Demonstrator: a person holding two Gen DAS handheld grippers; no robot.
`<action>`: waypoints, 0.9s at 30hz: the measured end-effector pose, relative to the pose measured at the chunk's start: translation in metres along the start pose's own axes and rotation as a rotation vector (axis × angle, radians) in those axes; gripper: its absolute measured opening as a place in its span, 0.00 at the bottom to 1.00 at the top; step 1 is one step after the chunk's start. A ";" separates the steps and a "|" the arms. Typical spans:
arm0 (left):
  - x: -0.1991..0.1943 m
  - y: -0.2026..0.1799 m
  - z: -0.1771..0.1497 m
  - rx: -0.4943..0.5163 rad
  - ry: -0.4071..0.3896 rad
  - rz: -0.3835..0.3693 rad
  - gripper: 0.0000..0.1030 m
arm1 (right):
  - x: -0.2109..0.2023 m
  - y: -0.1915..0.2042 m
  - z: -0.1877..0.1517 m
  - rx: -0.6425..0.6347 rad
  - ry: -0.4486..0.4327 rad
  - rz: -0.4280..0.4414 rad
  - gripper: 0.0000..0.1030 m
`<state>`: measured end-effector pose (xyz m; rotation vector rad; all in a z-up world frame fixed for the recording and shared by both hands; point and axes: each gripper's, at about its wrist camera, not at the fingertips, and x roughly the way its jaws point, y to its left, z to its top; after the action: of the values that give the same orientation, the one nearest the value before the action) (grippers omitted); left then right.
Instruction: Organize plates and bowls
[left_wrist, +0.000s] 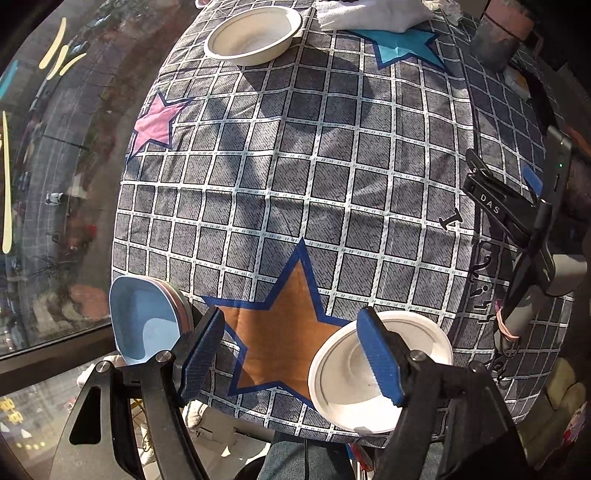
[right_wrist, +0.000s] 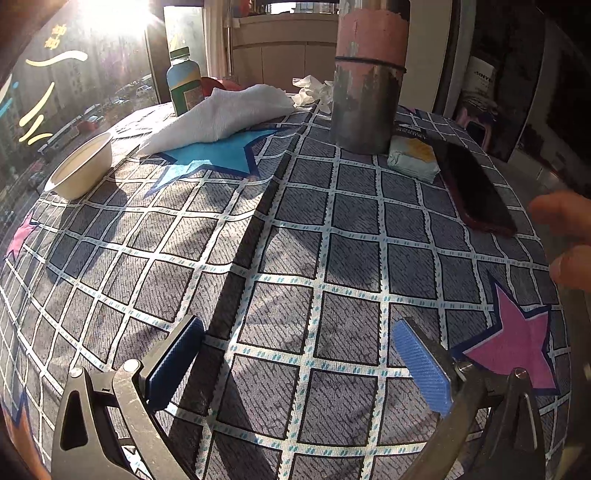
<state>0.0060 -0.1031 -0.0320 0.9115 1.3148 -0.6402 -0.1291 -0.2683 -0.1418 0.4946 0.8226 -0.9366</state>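
My bench wears grid cloth, sunlit; window at 9 o'clock. Left hand-held gripper spread, empty; right hand-held gripper spread, empty.

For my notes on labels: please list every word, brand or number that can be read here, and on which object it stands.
"DAS": on the black right gripper.
"...INYE": partly cut, on a white package.
Black lettering on the tablecloth: not readable.
Yellow characters on the window: blurred.
Green bottle label: blurred.

2 wrist views above the table, sharing the far bowl.
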 end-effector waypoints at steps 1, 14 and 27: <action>0.000 0.001 0.000 -0.011 0.006 0.004 0.75 | 0.000 0.000 0.000 0.000 0.000 0.000 1.00; 0.013 0.004 0.002 -0.045 0.029 -0.027 0.77 | 0.000 0.000 0.000 0.000 0.001 0.000 1.00; 0.013 0.060 0.049 -0.083 -0.075 -0.123 0.77 | 0.000 0.003 -0.001 0.062 0.004 -0.040 1.00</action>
<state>0.0841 -0.1126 -0.0330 0.7367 1.3280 -0.7032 -0.1270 -0.2663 -0.1419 0.5358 0.8109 -1.0009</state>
